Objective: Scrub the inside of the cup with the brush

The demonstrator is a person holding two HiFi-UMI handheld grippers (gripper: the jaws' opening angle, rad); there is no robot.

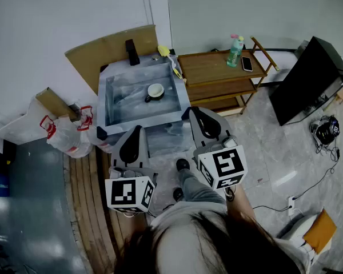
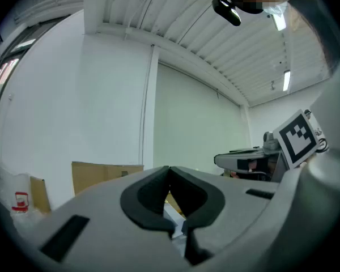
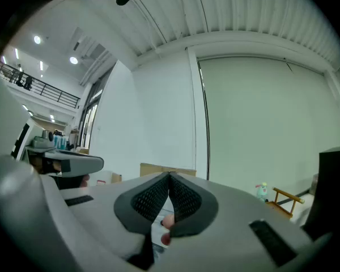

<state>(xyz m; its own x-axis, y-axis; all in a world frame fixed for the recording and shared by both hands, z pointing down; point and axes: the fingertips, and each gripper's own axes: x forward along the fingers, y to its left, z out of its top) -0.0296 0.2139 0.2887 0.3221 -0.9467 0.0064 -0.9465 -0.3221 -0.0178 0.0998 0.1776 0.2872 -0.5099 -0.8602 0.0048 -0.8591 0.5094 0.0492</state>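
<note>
Near eleven o'clock, a pale grey-blue sink [image 1: 115, 96] with a white cup [image 1: 155, 91] that has a dark handle. At the sink's one o'clock corner, a yellow brush [image 1: 164, 52]. At one o'clock, a brown wooden shelf [image 1: 211, 67] and a green bottle [image 1: 235, 51] with a pink cap. The left gripper [image 1: 138, 129] and right gripper [image 1: 191, 111] are grey with black pads. Their cubes are white with black square markers.

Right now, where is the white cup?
Head view: the white cup sits inside the grey sink basin, toward its right side, left of the wooden shelf.
</note>
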